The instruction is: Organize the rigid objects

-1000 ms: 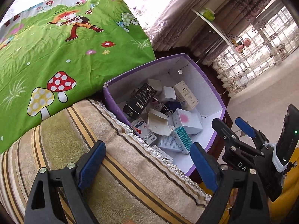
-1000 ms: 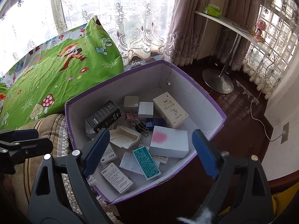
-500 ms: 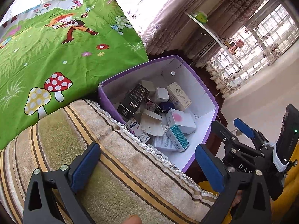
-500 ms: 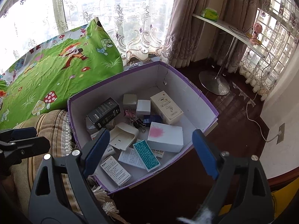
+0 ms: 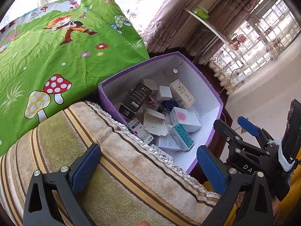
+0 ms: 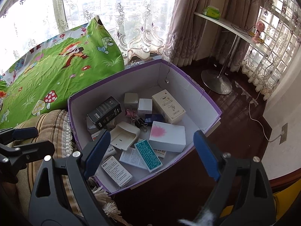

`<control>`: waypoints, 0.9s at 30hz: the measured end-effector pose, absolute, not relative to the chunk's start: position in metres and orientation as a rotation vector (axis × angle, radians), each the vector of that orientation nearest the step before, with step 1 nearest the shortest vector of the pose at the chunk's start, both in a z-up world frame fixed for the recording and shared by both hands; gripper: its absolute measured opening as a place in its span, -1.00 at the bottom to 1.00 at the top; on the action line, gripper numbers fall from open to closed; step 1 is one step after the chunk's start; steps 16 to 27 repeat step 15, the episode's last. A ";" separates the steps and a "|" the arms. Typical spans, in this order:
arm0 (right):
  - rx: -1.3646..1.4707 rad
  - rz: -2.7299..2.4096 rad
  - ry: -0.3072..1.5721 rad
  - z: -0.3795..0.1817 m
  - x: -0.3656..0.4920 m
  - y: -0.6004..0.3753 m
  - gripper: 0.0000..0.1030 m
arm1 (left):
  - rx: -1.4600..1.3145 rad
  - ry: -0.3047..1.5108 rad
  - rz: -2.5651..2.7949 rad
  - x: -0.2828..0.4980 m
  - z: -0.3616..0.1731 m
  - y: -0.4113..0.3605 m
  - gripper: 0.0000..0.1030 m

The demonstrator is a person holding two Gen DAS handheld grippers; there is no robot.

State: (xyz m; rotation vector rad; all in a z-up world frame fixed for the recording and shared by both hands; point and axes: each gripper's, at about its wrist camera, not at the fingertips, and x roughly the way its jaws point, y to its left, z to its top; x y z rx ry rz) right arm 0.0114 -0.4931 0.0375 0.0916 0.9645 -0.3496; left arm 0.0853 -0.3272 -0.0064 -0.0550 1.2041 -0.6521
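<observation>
A purple cardboard box (image 6: 197, 86) with white inner walls holds several small packages. Among them are a black carton (image 6: 104, 113), a white box with a pink stain (image 6: 167, 138), a teal box (image 6: 148, 155), a tall cream carton (image 6: 168, 108), a white plastic holder (image 6: 125, 135) and binder clips (image 6: 141, 123). My right gripper (image 6: 151, 152) hangs open above the box's near side, holding nothing. My left gripper (image 5: 148, 167) is wide open over a striped cushion (image 5: 112, 169), left of the box (image 5: 105, 98), also with nothing in it.
A green cartoon-print pillow (image 5: 56, 47) lies behind the cushion and touches the box's far left corner. Dark wooden floor (image 6: 235, 109) lies to the right, with a white cable (image 6: 257, 120), a round metal table base (image 6: 216, 82) and curtains beyond.
The left jaws have spread wider, and the left view has drawn back a little, so the box looks smaller. The right gripper has held still.
</observation>
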 end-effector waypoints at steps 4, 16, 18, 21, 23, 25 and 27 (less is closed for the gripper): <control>0.094 -0.349 0.966 0.036 0.011 -0.494 0.77 | -0.050 1.203 -0.655 0.085 -0.007 -0.328 0.99; 0.116 -0.343 0.964 0.034 0.011 -0.496 0.77 | 0.003 1.189 -0.703 0.083 -0.007 -0.340 0.99; 0.116 -0.343 0.964 0.034 0.011 -0.496 0.77 | 0.003 1.189 -0.703 0.083 -0.007 -0.340 0.99; 0.116 -0.343 0.964 0.034 0.011 -0.496 0.77 | 0.003 1.189 -0.703 0.083 -0.007 -0.340 0.99; 0.116 -0.343 0.964 0.034 0.011 -0.496 0.77 | 0.003 1.189 -0.703 0.083 -0.007 -0.340 0.99; 0.116 -0.343 0.964 0.034 0.011 -0.496 0.77 | 0.003 1.189 -0.703 0.083 -0.007 -0.340 0.99; 0.116 -0.343 0.964 0.034 0.011 -0.496 0.77 | 0.003 1.189 -0.703 0.083 -0.007 -0.340 0.99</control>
